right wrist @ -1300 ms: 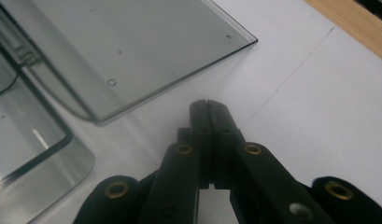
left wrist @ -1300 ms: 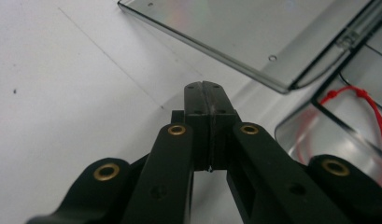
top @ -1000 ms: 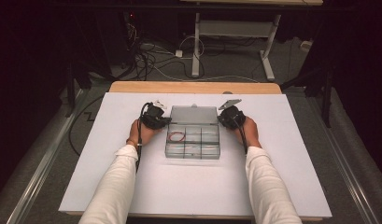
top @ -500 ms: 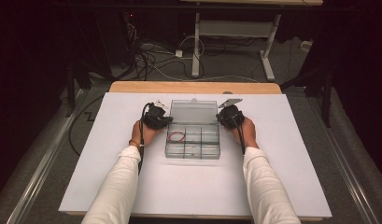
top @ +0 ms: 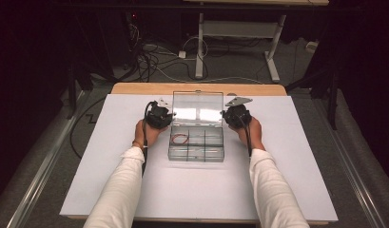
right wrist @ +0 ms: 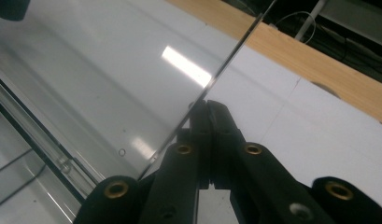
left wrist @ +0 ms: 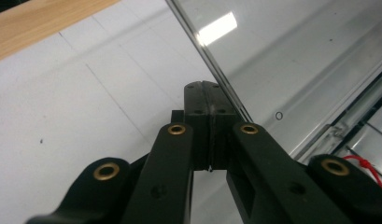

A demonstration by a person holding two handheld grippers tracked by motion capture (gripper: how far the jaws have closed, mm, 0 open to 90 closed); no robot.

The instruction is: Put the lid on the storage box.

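Note:
A clear plastic compartment box sits mid-table with its lid swung up and leaning back. A red cord lies in its upper left compartment. My left gripper is shut at the lid's left edge. In the left gripper view the closed jaws sit against the lid, and the red cord shows at the right. My right gripper is shut at the lid's right edge. In the right gripper view its tips meet the lid, with nothing between the pads.
A white sheet covers the table, and a wooden strip shows along the far edge. Behind the table are floor cables and a desk frame. There is free room on the sheet on all sides of the box.
The lid has swung up from lying low over the box to standing nearly upright. Both hands edged slightly toward the far side with it.

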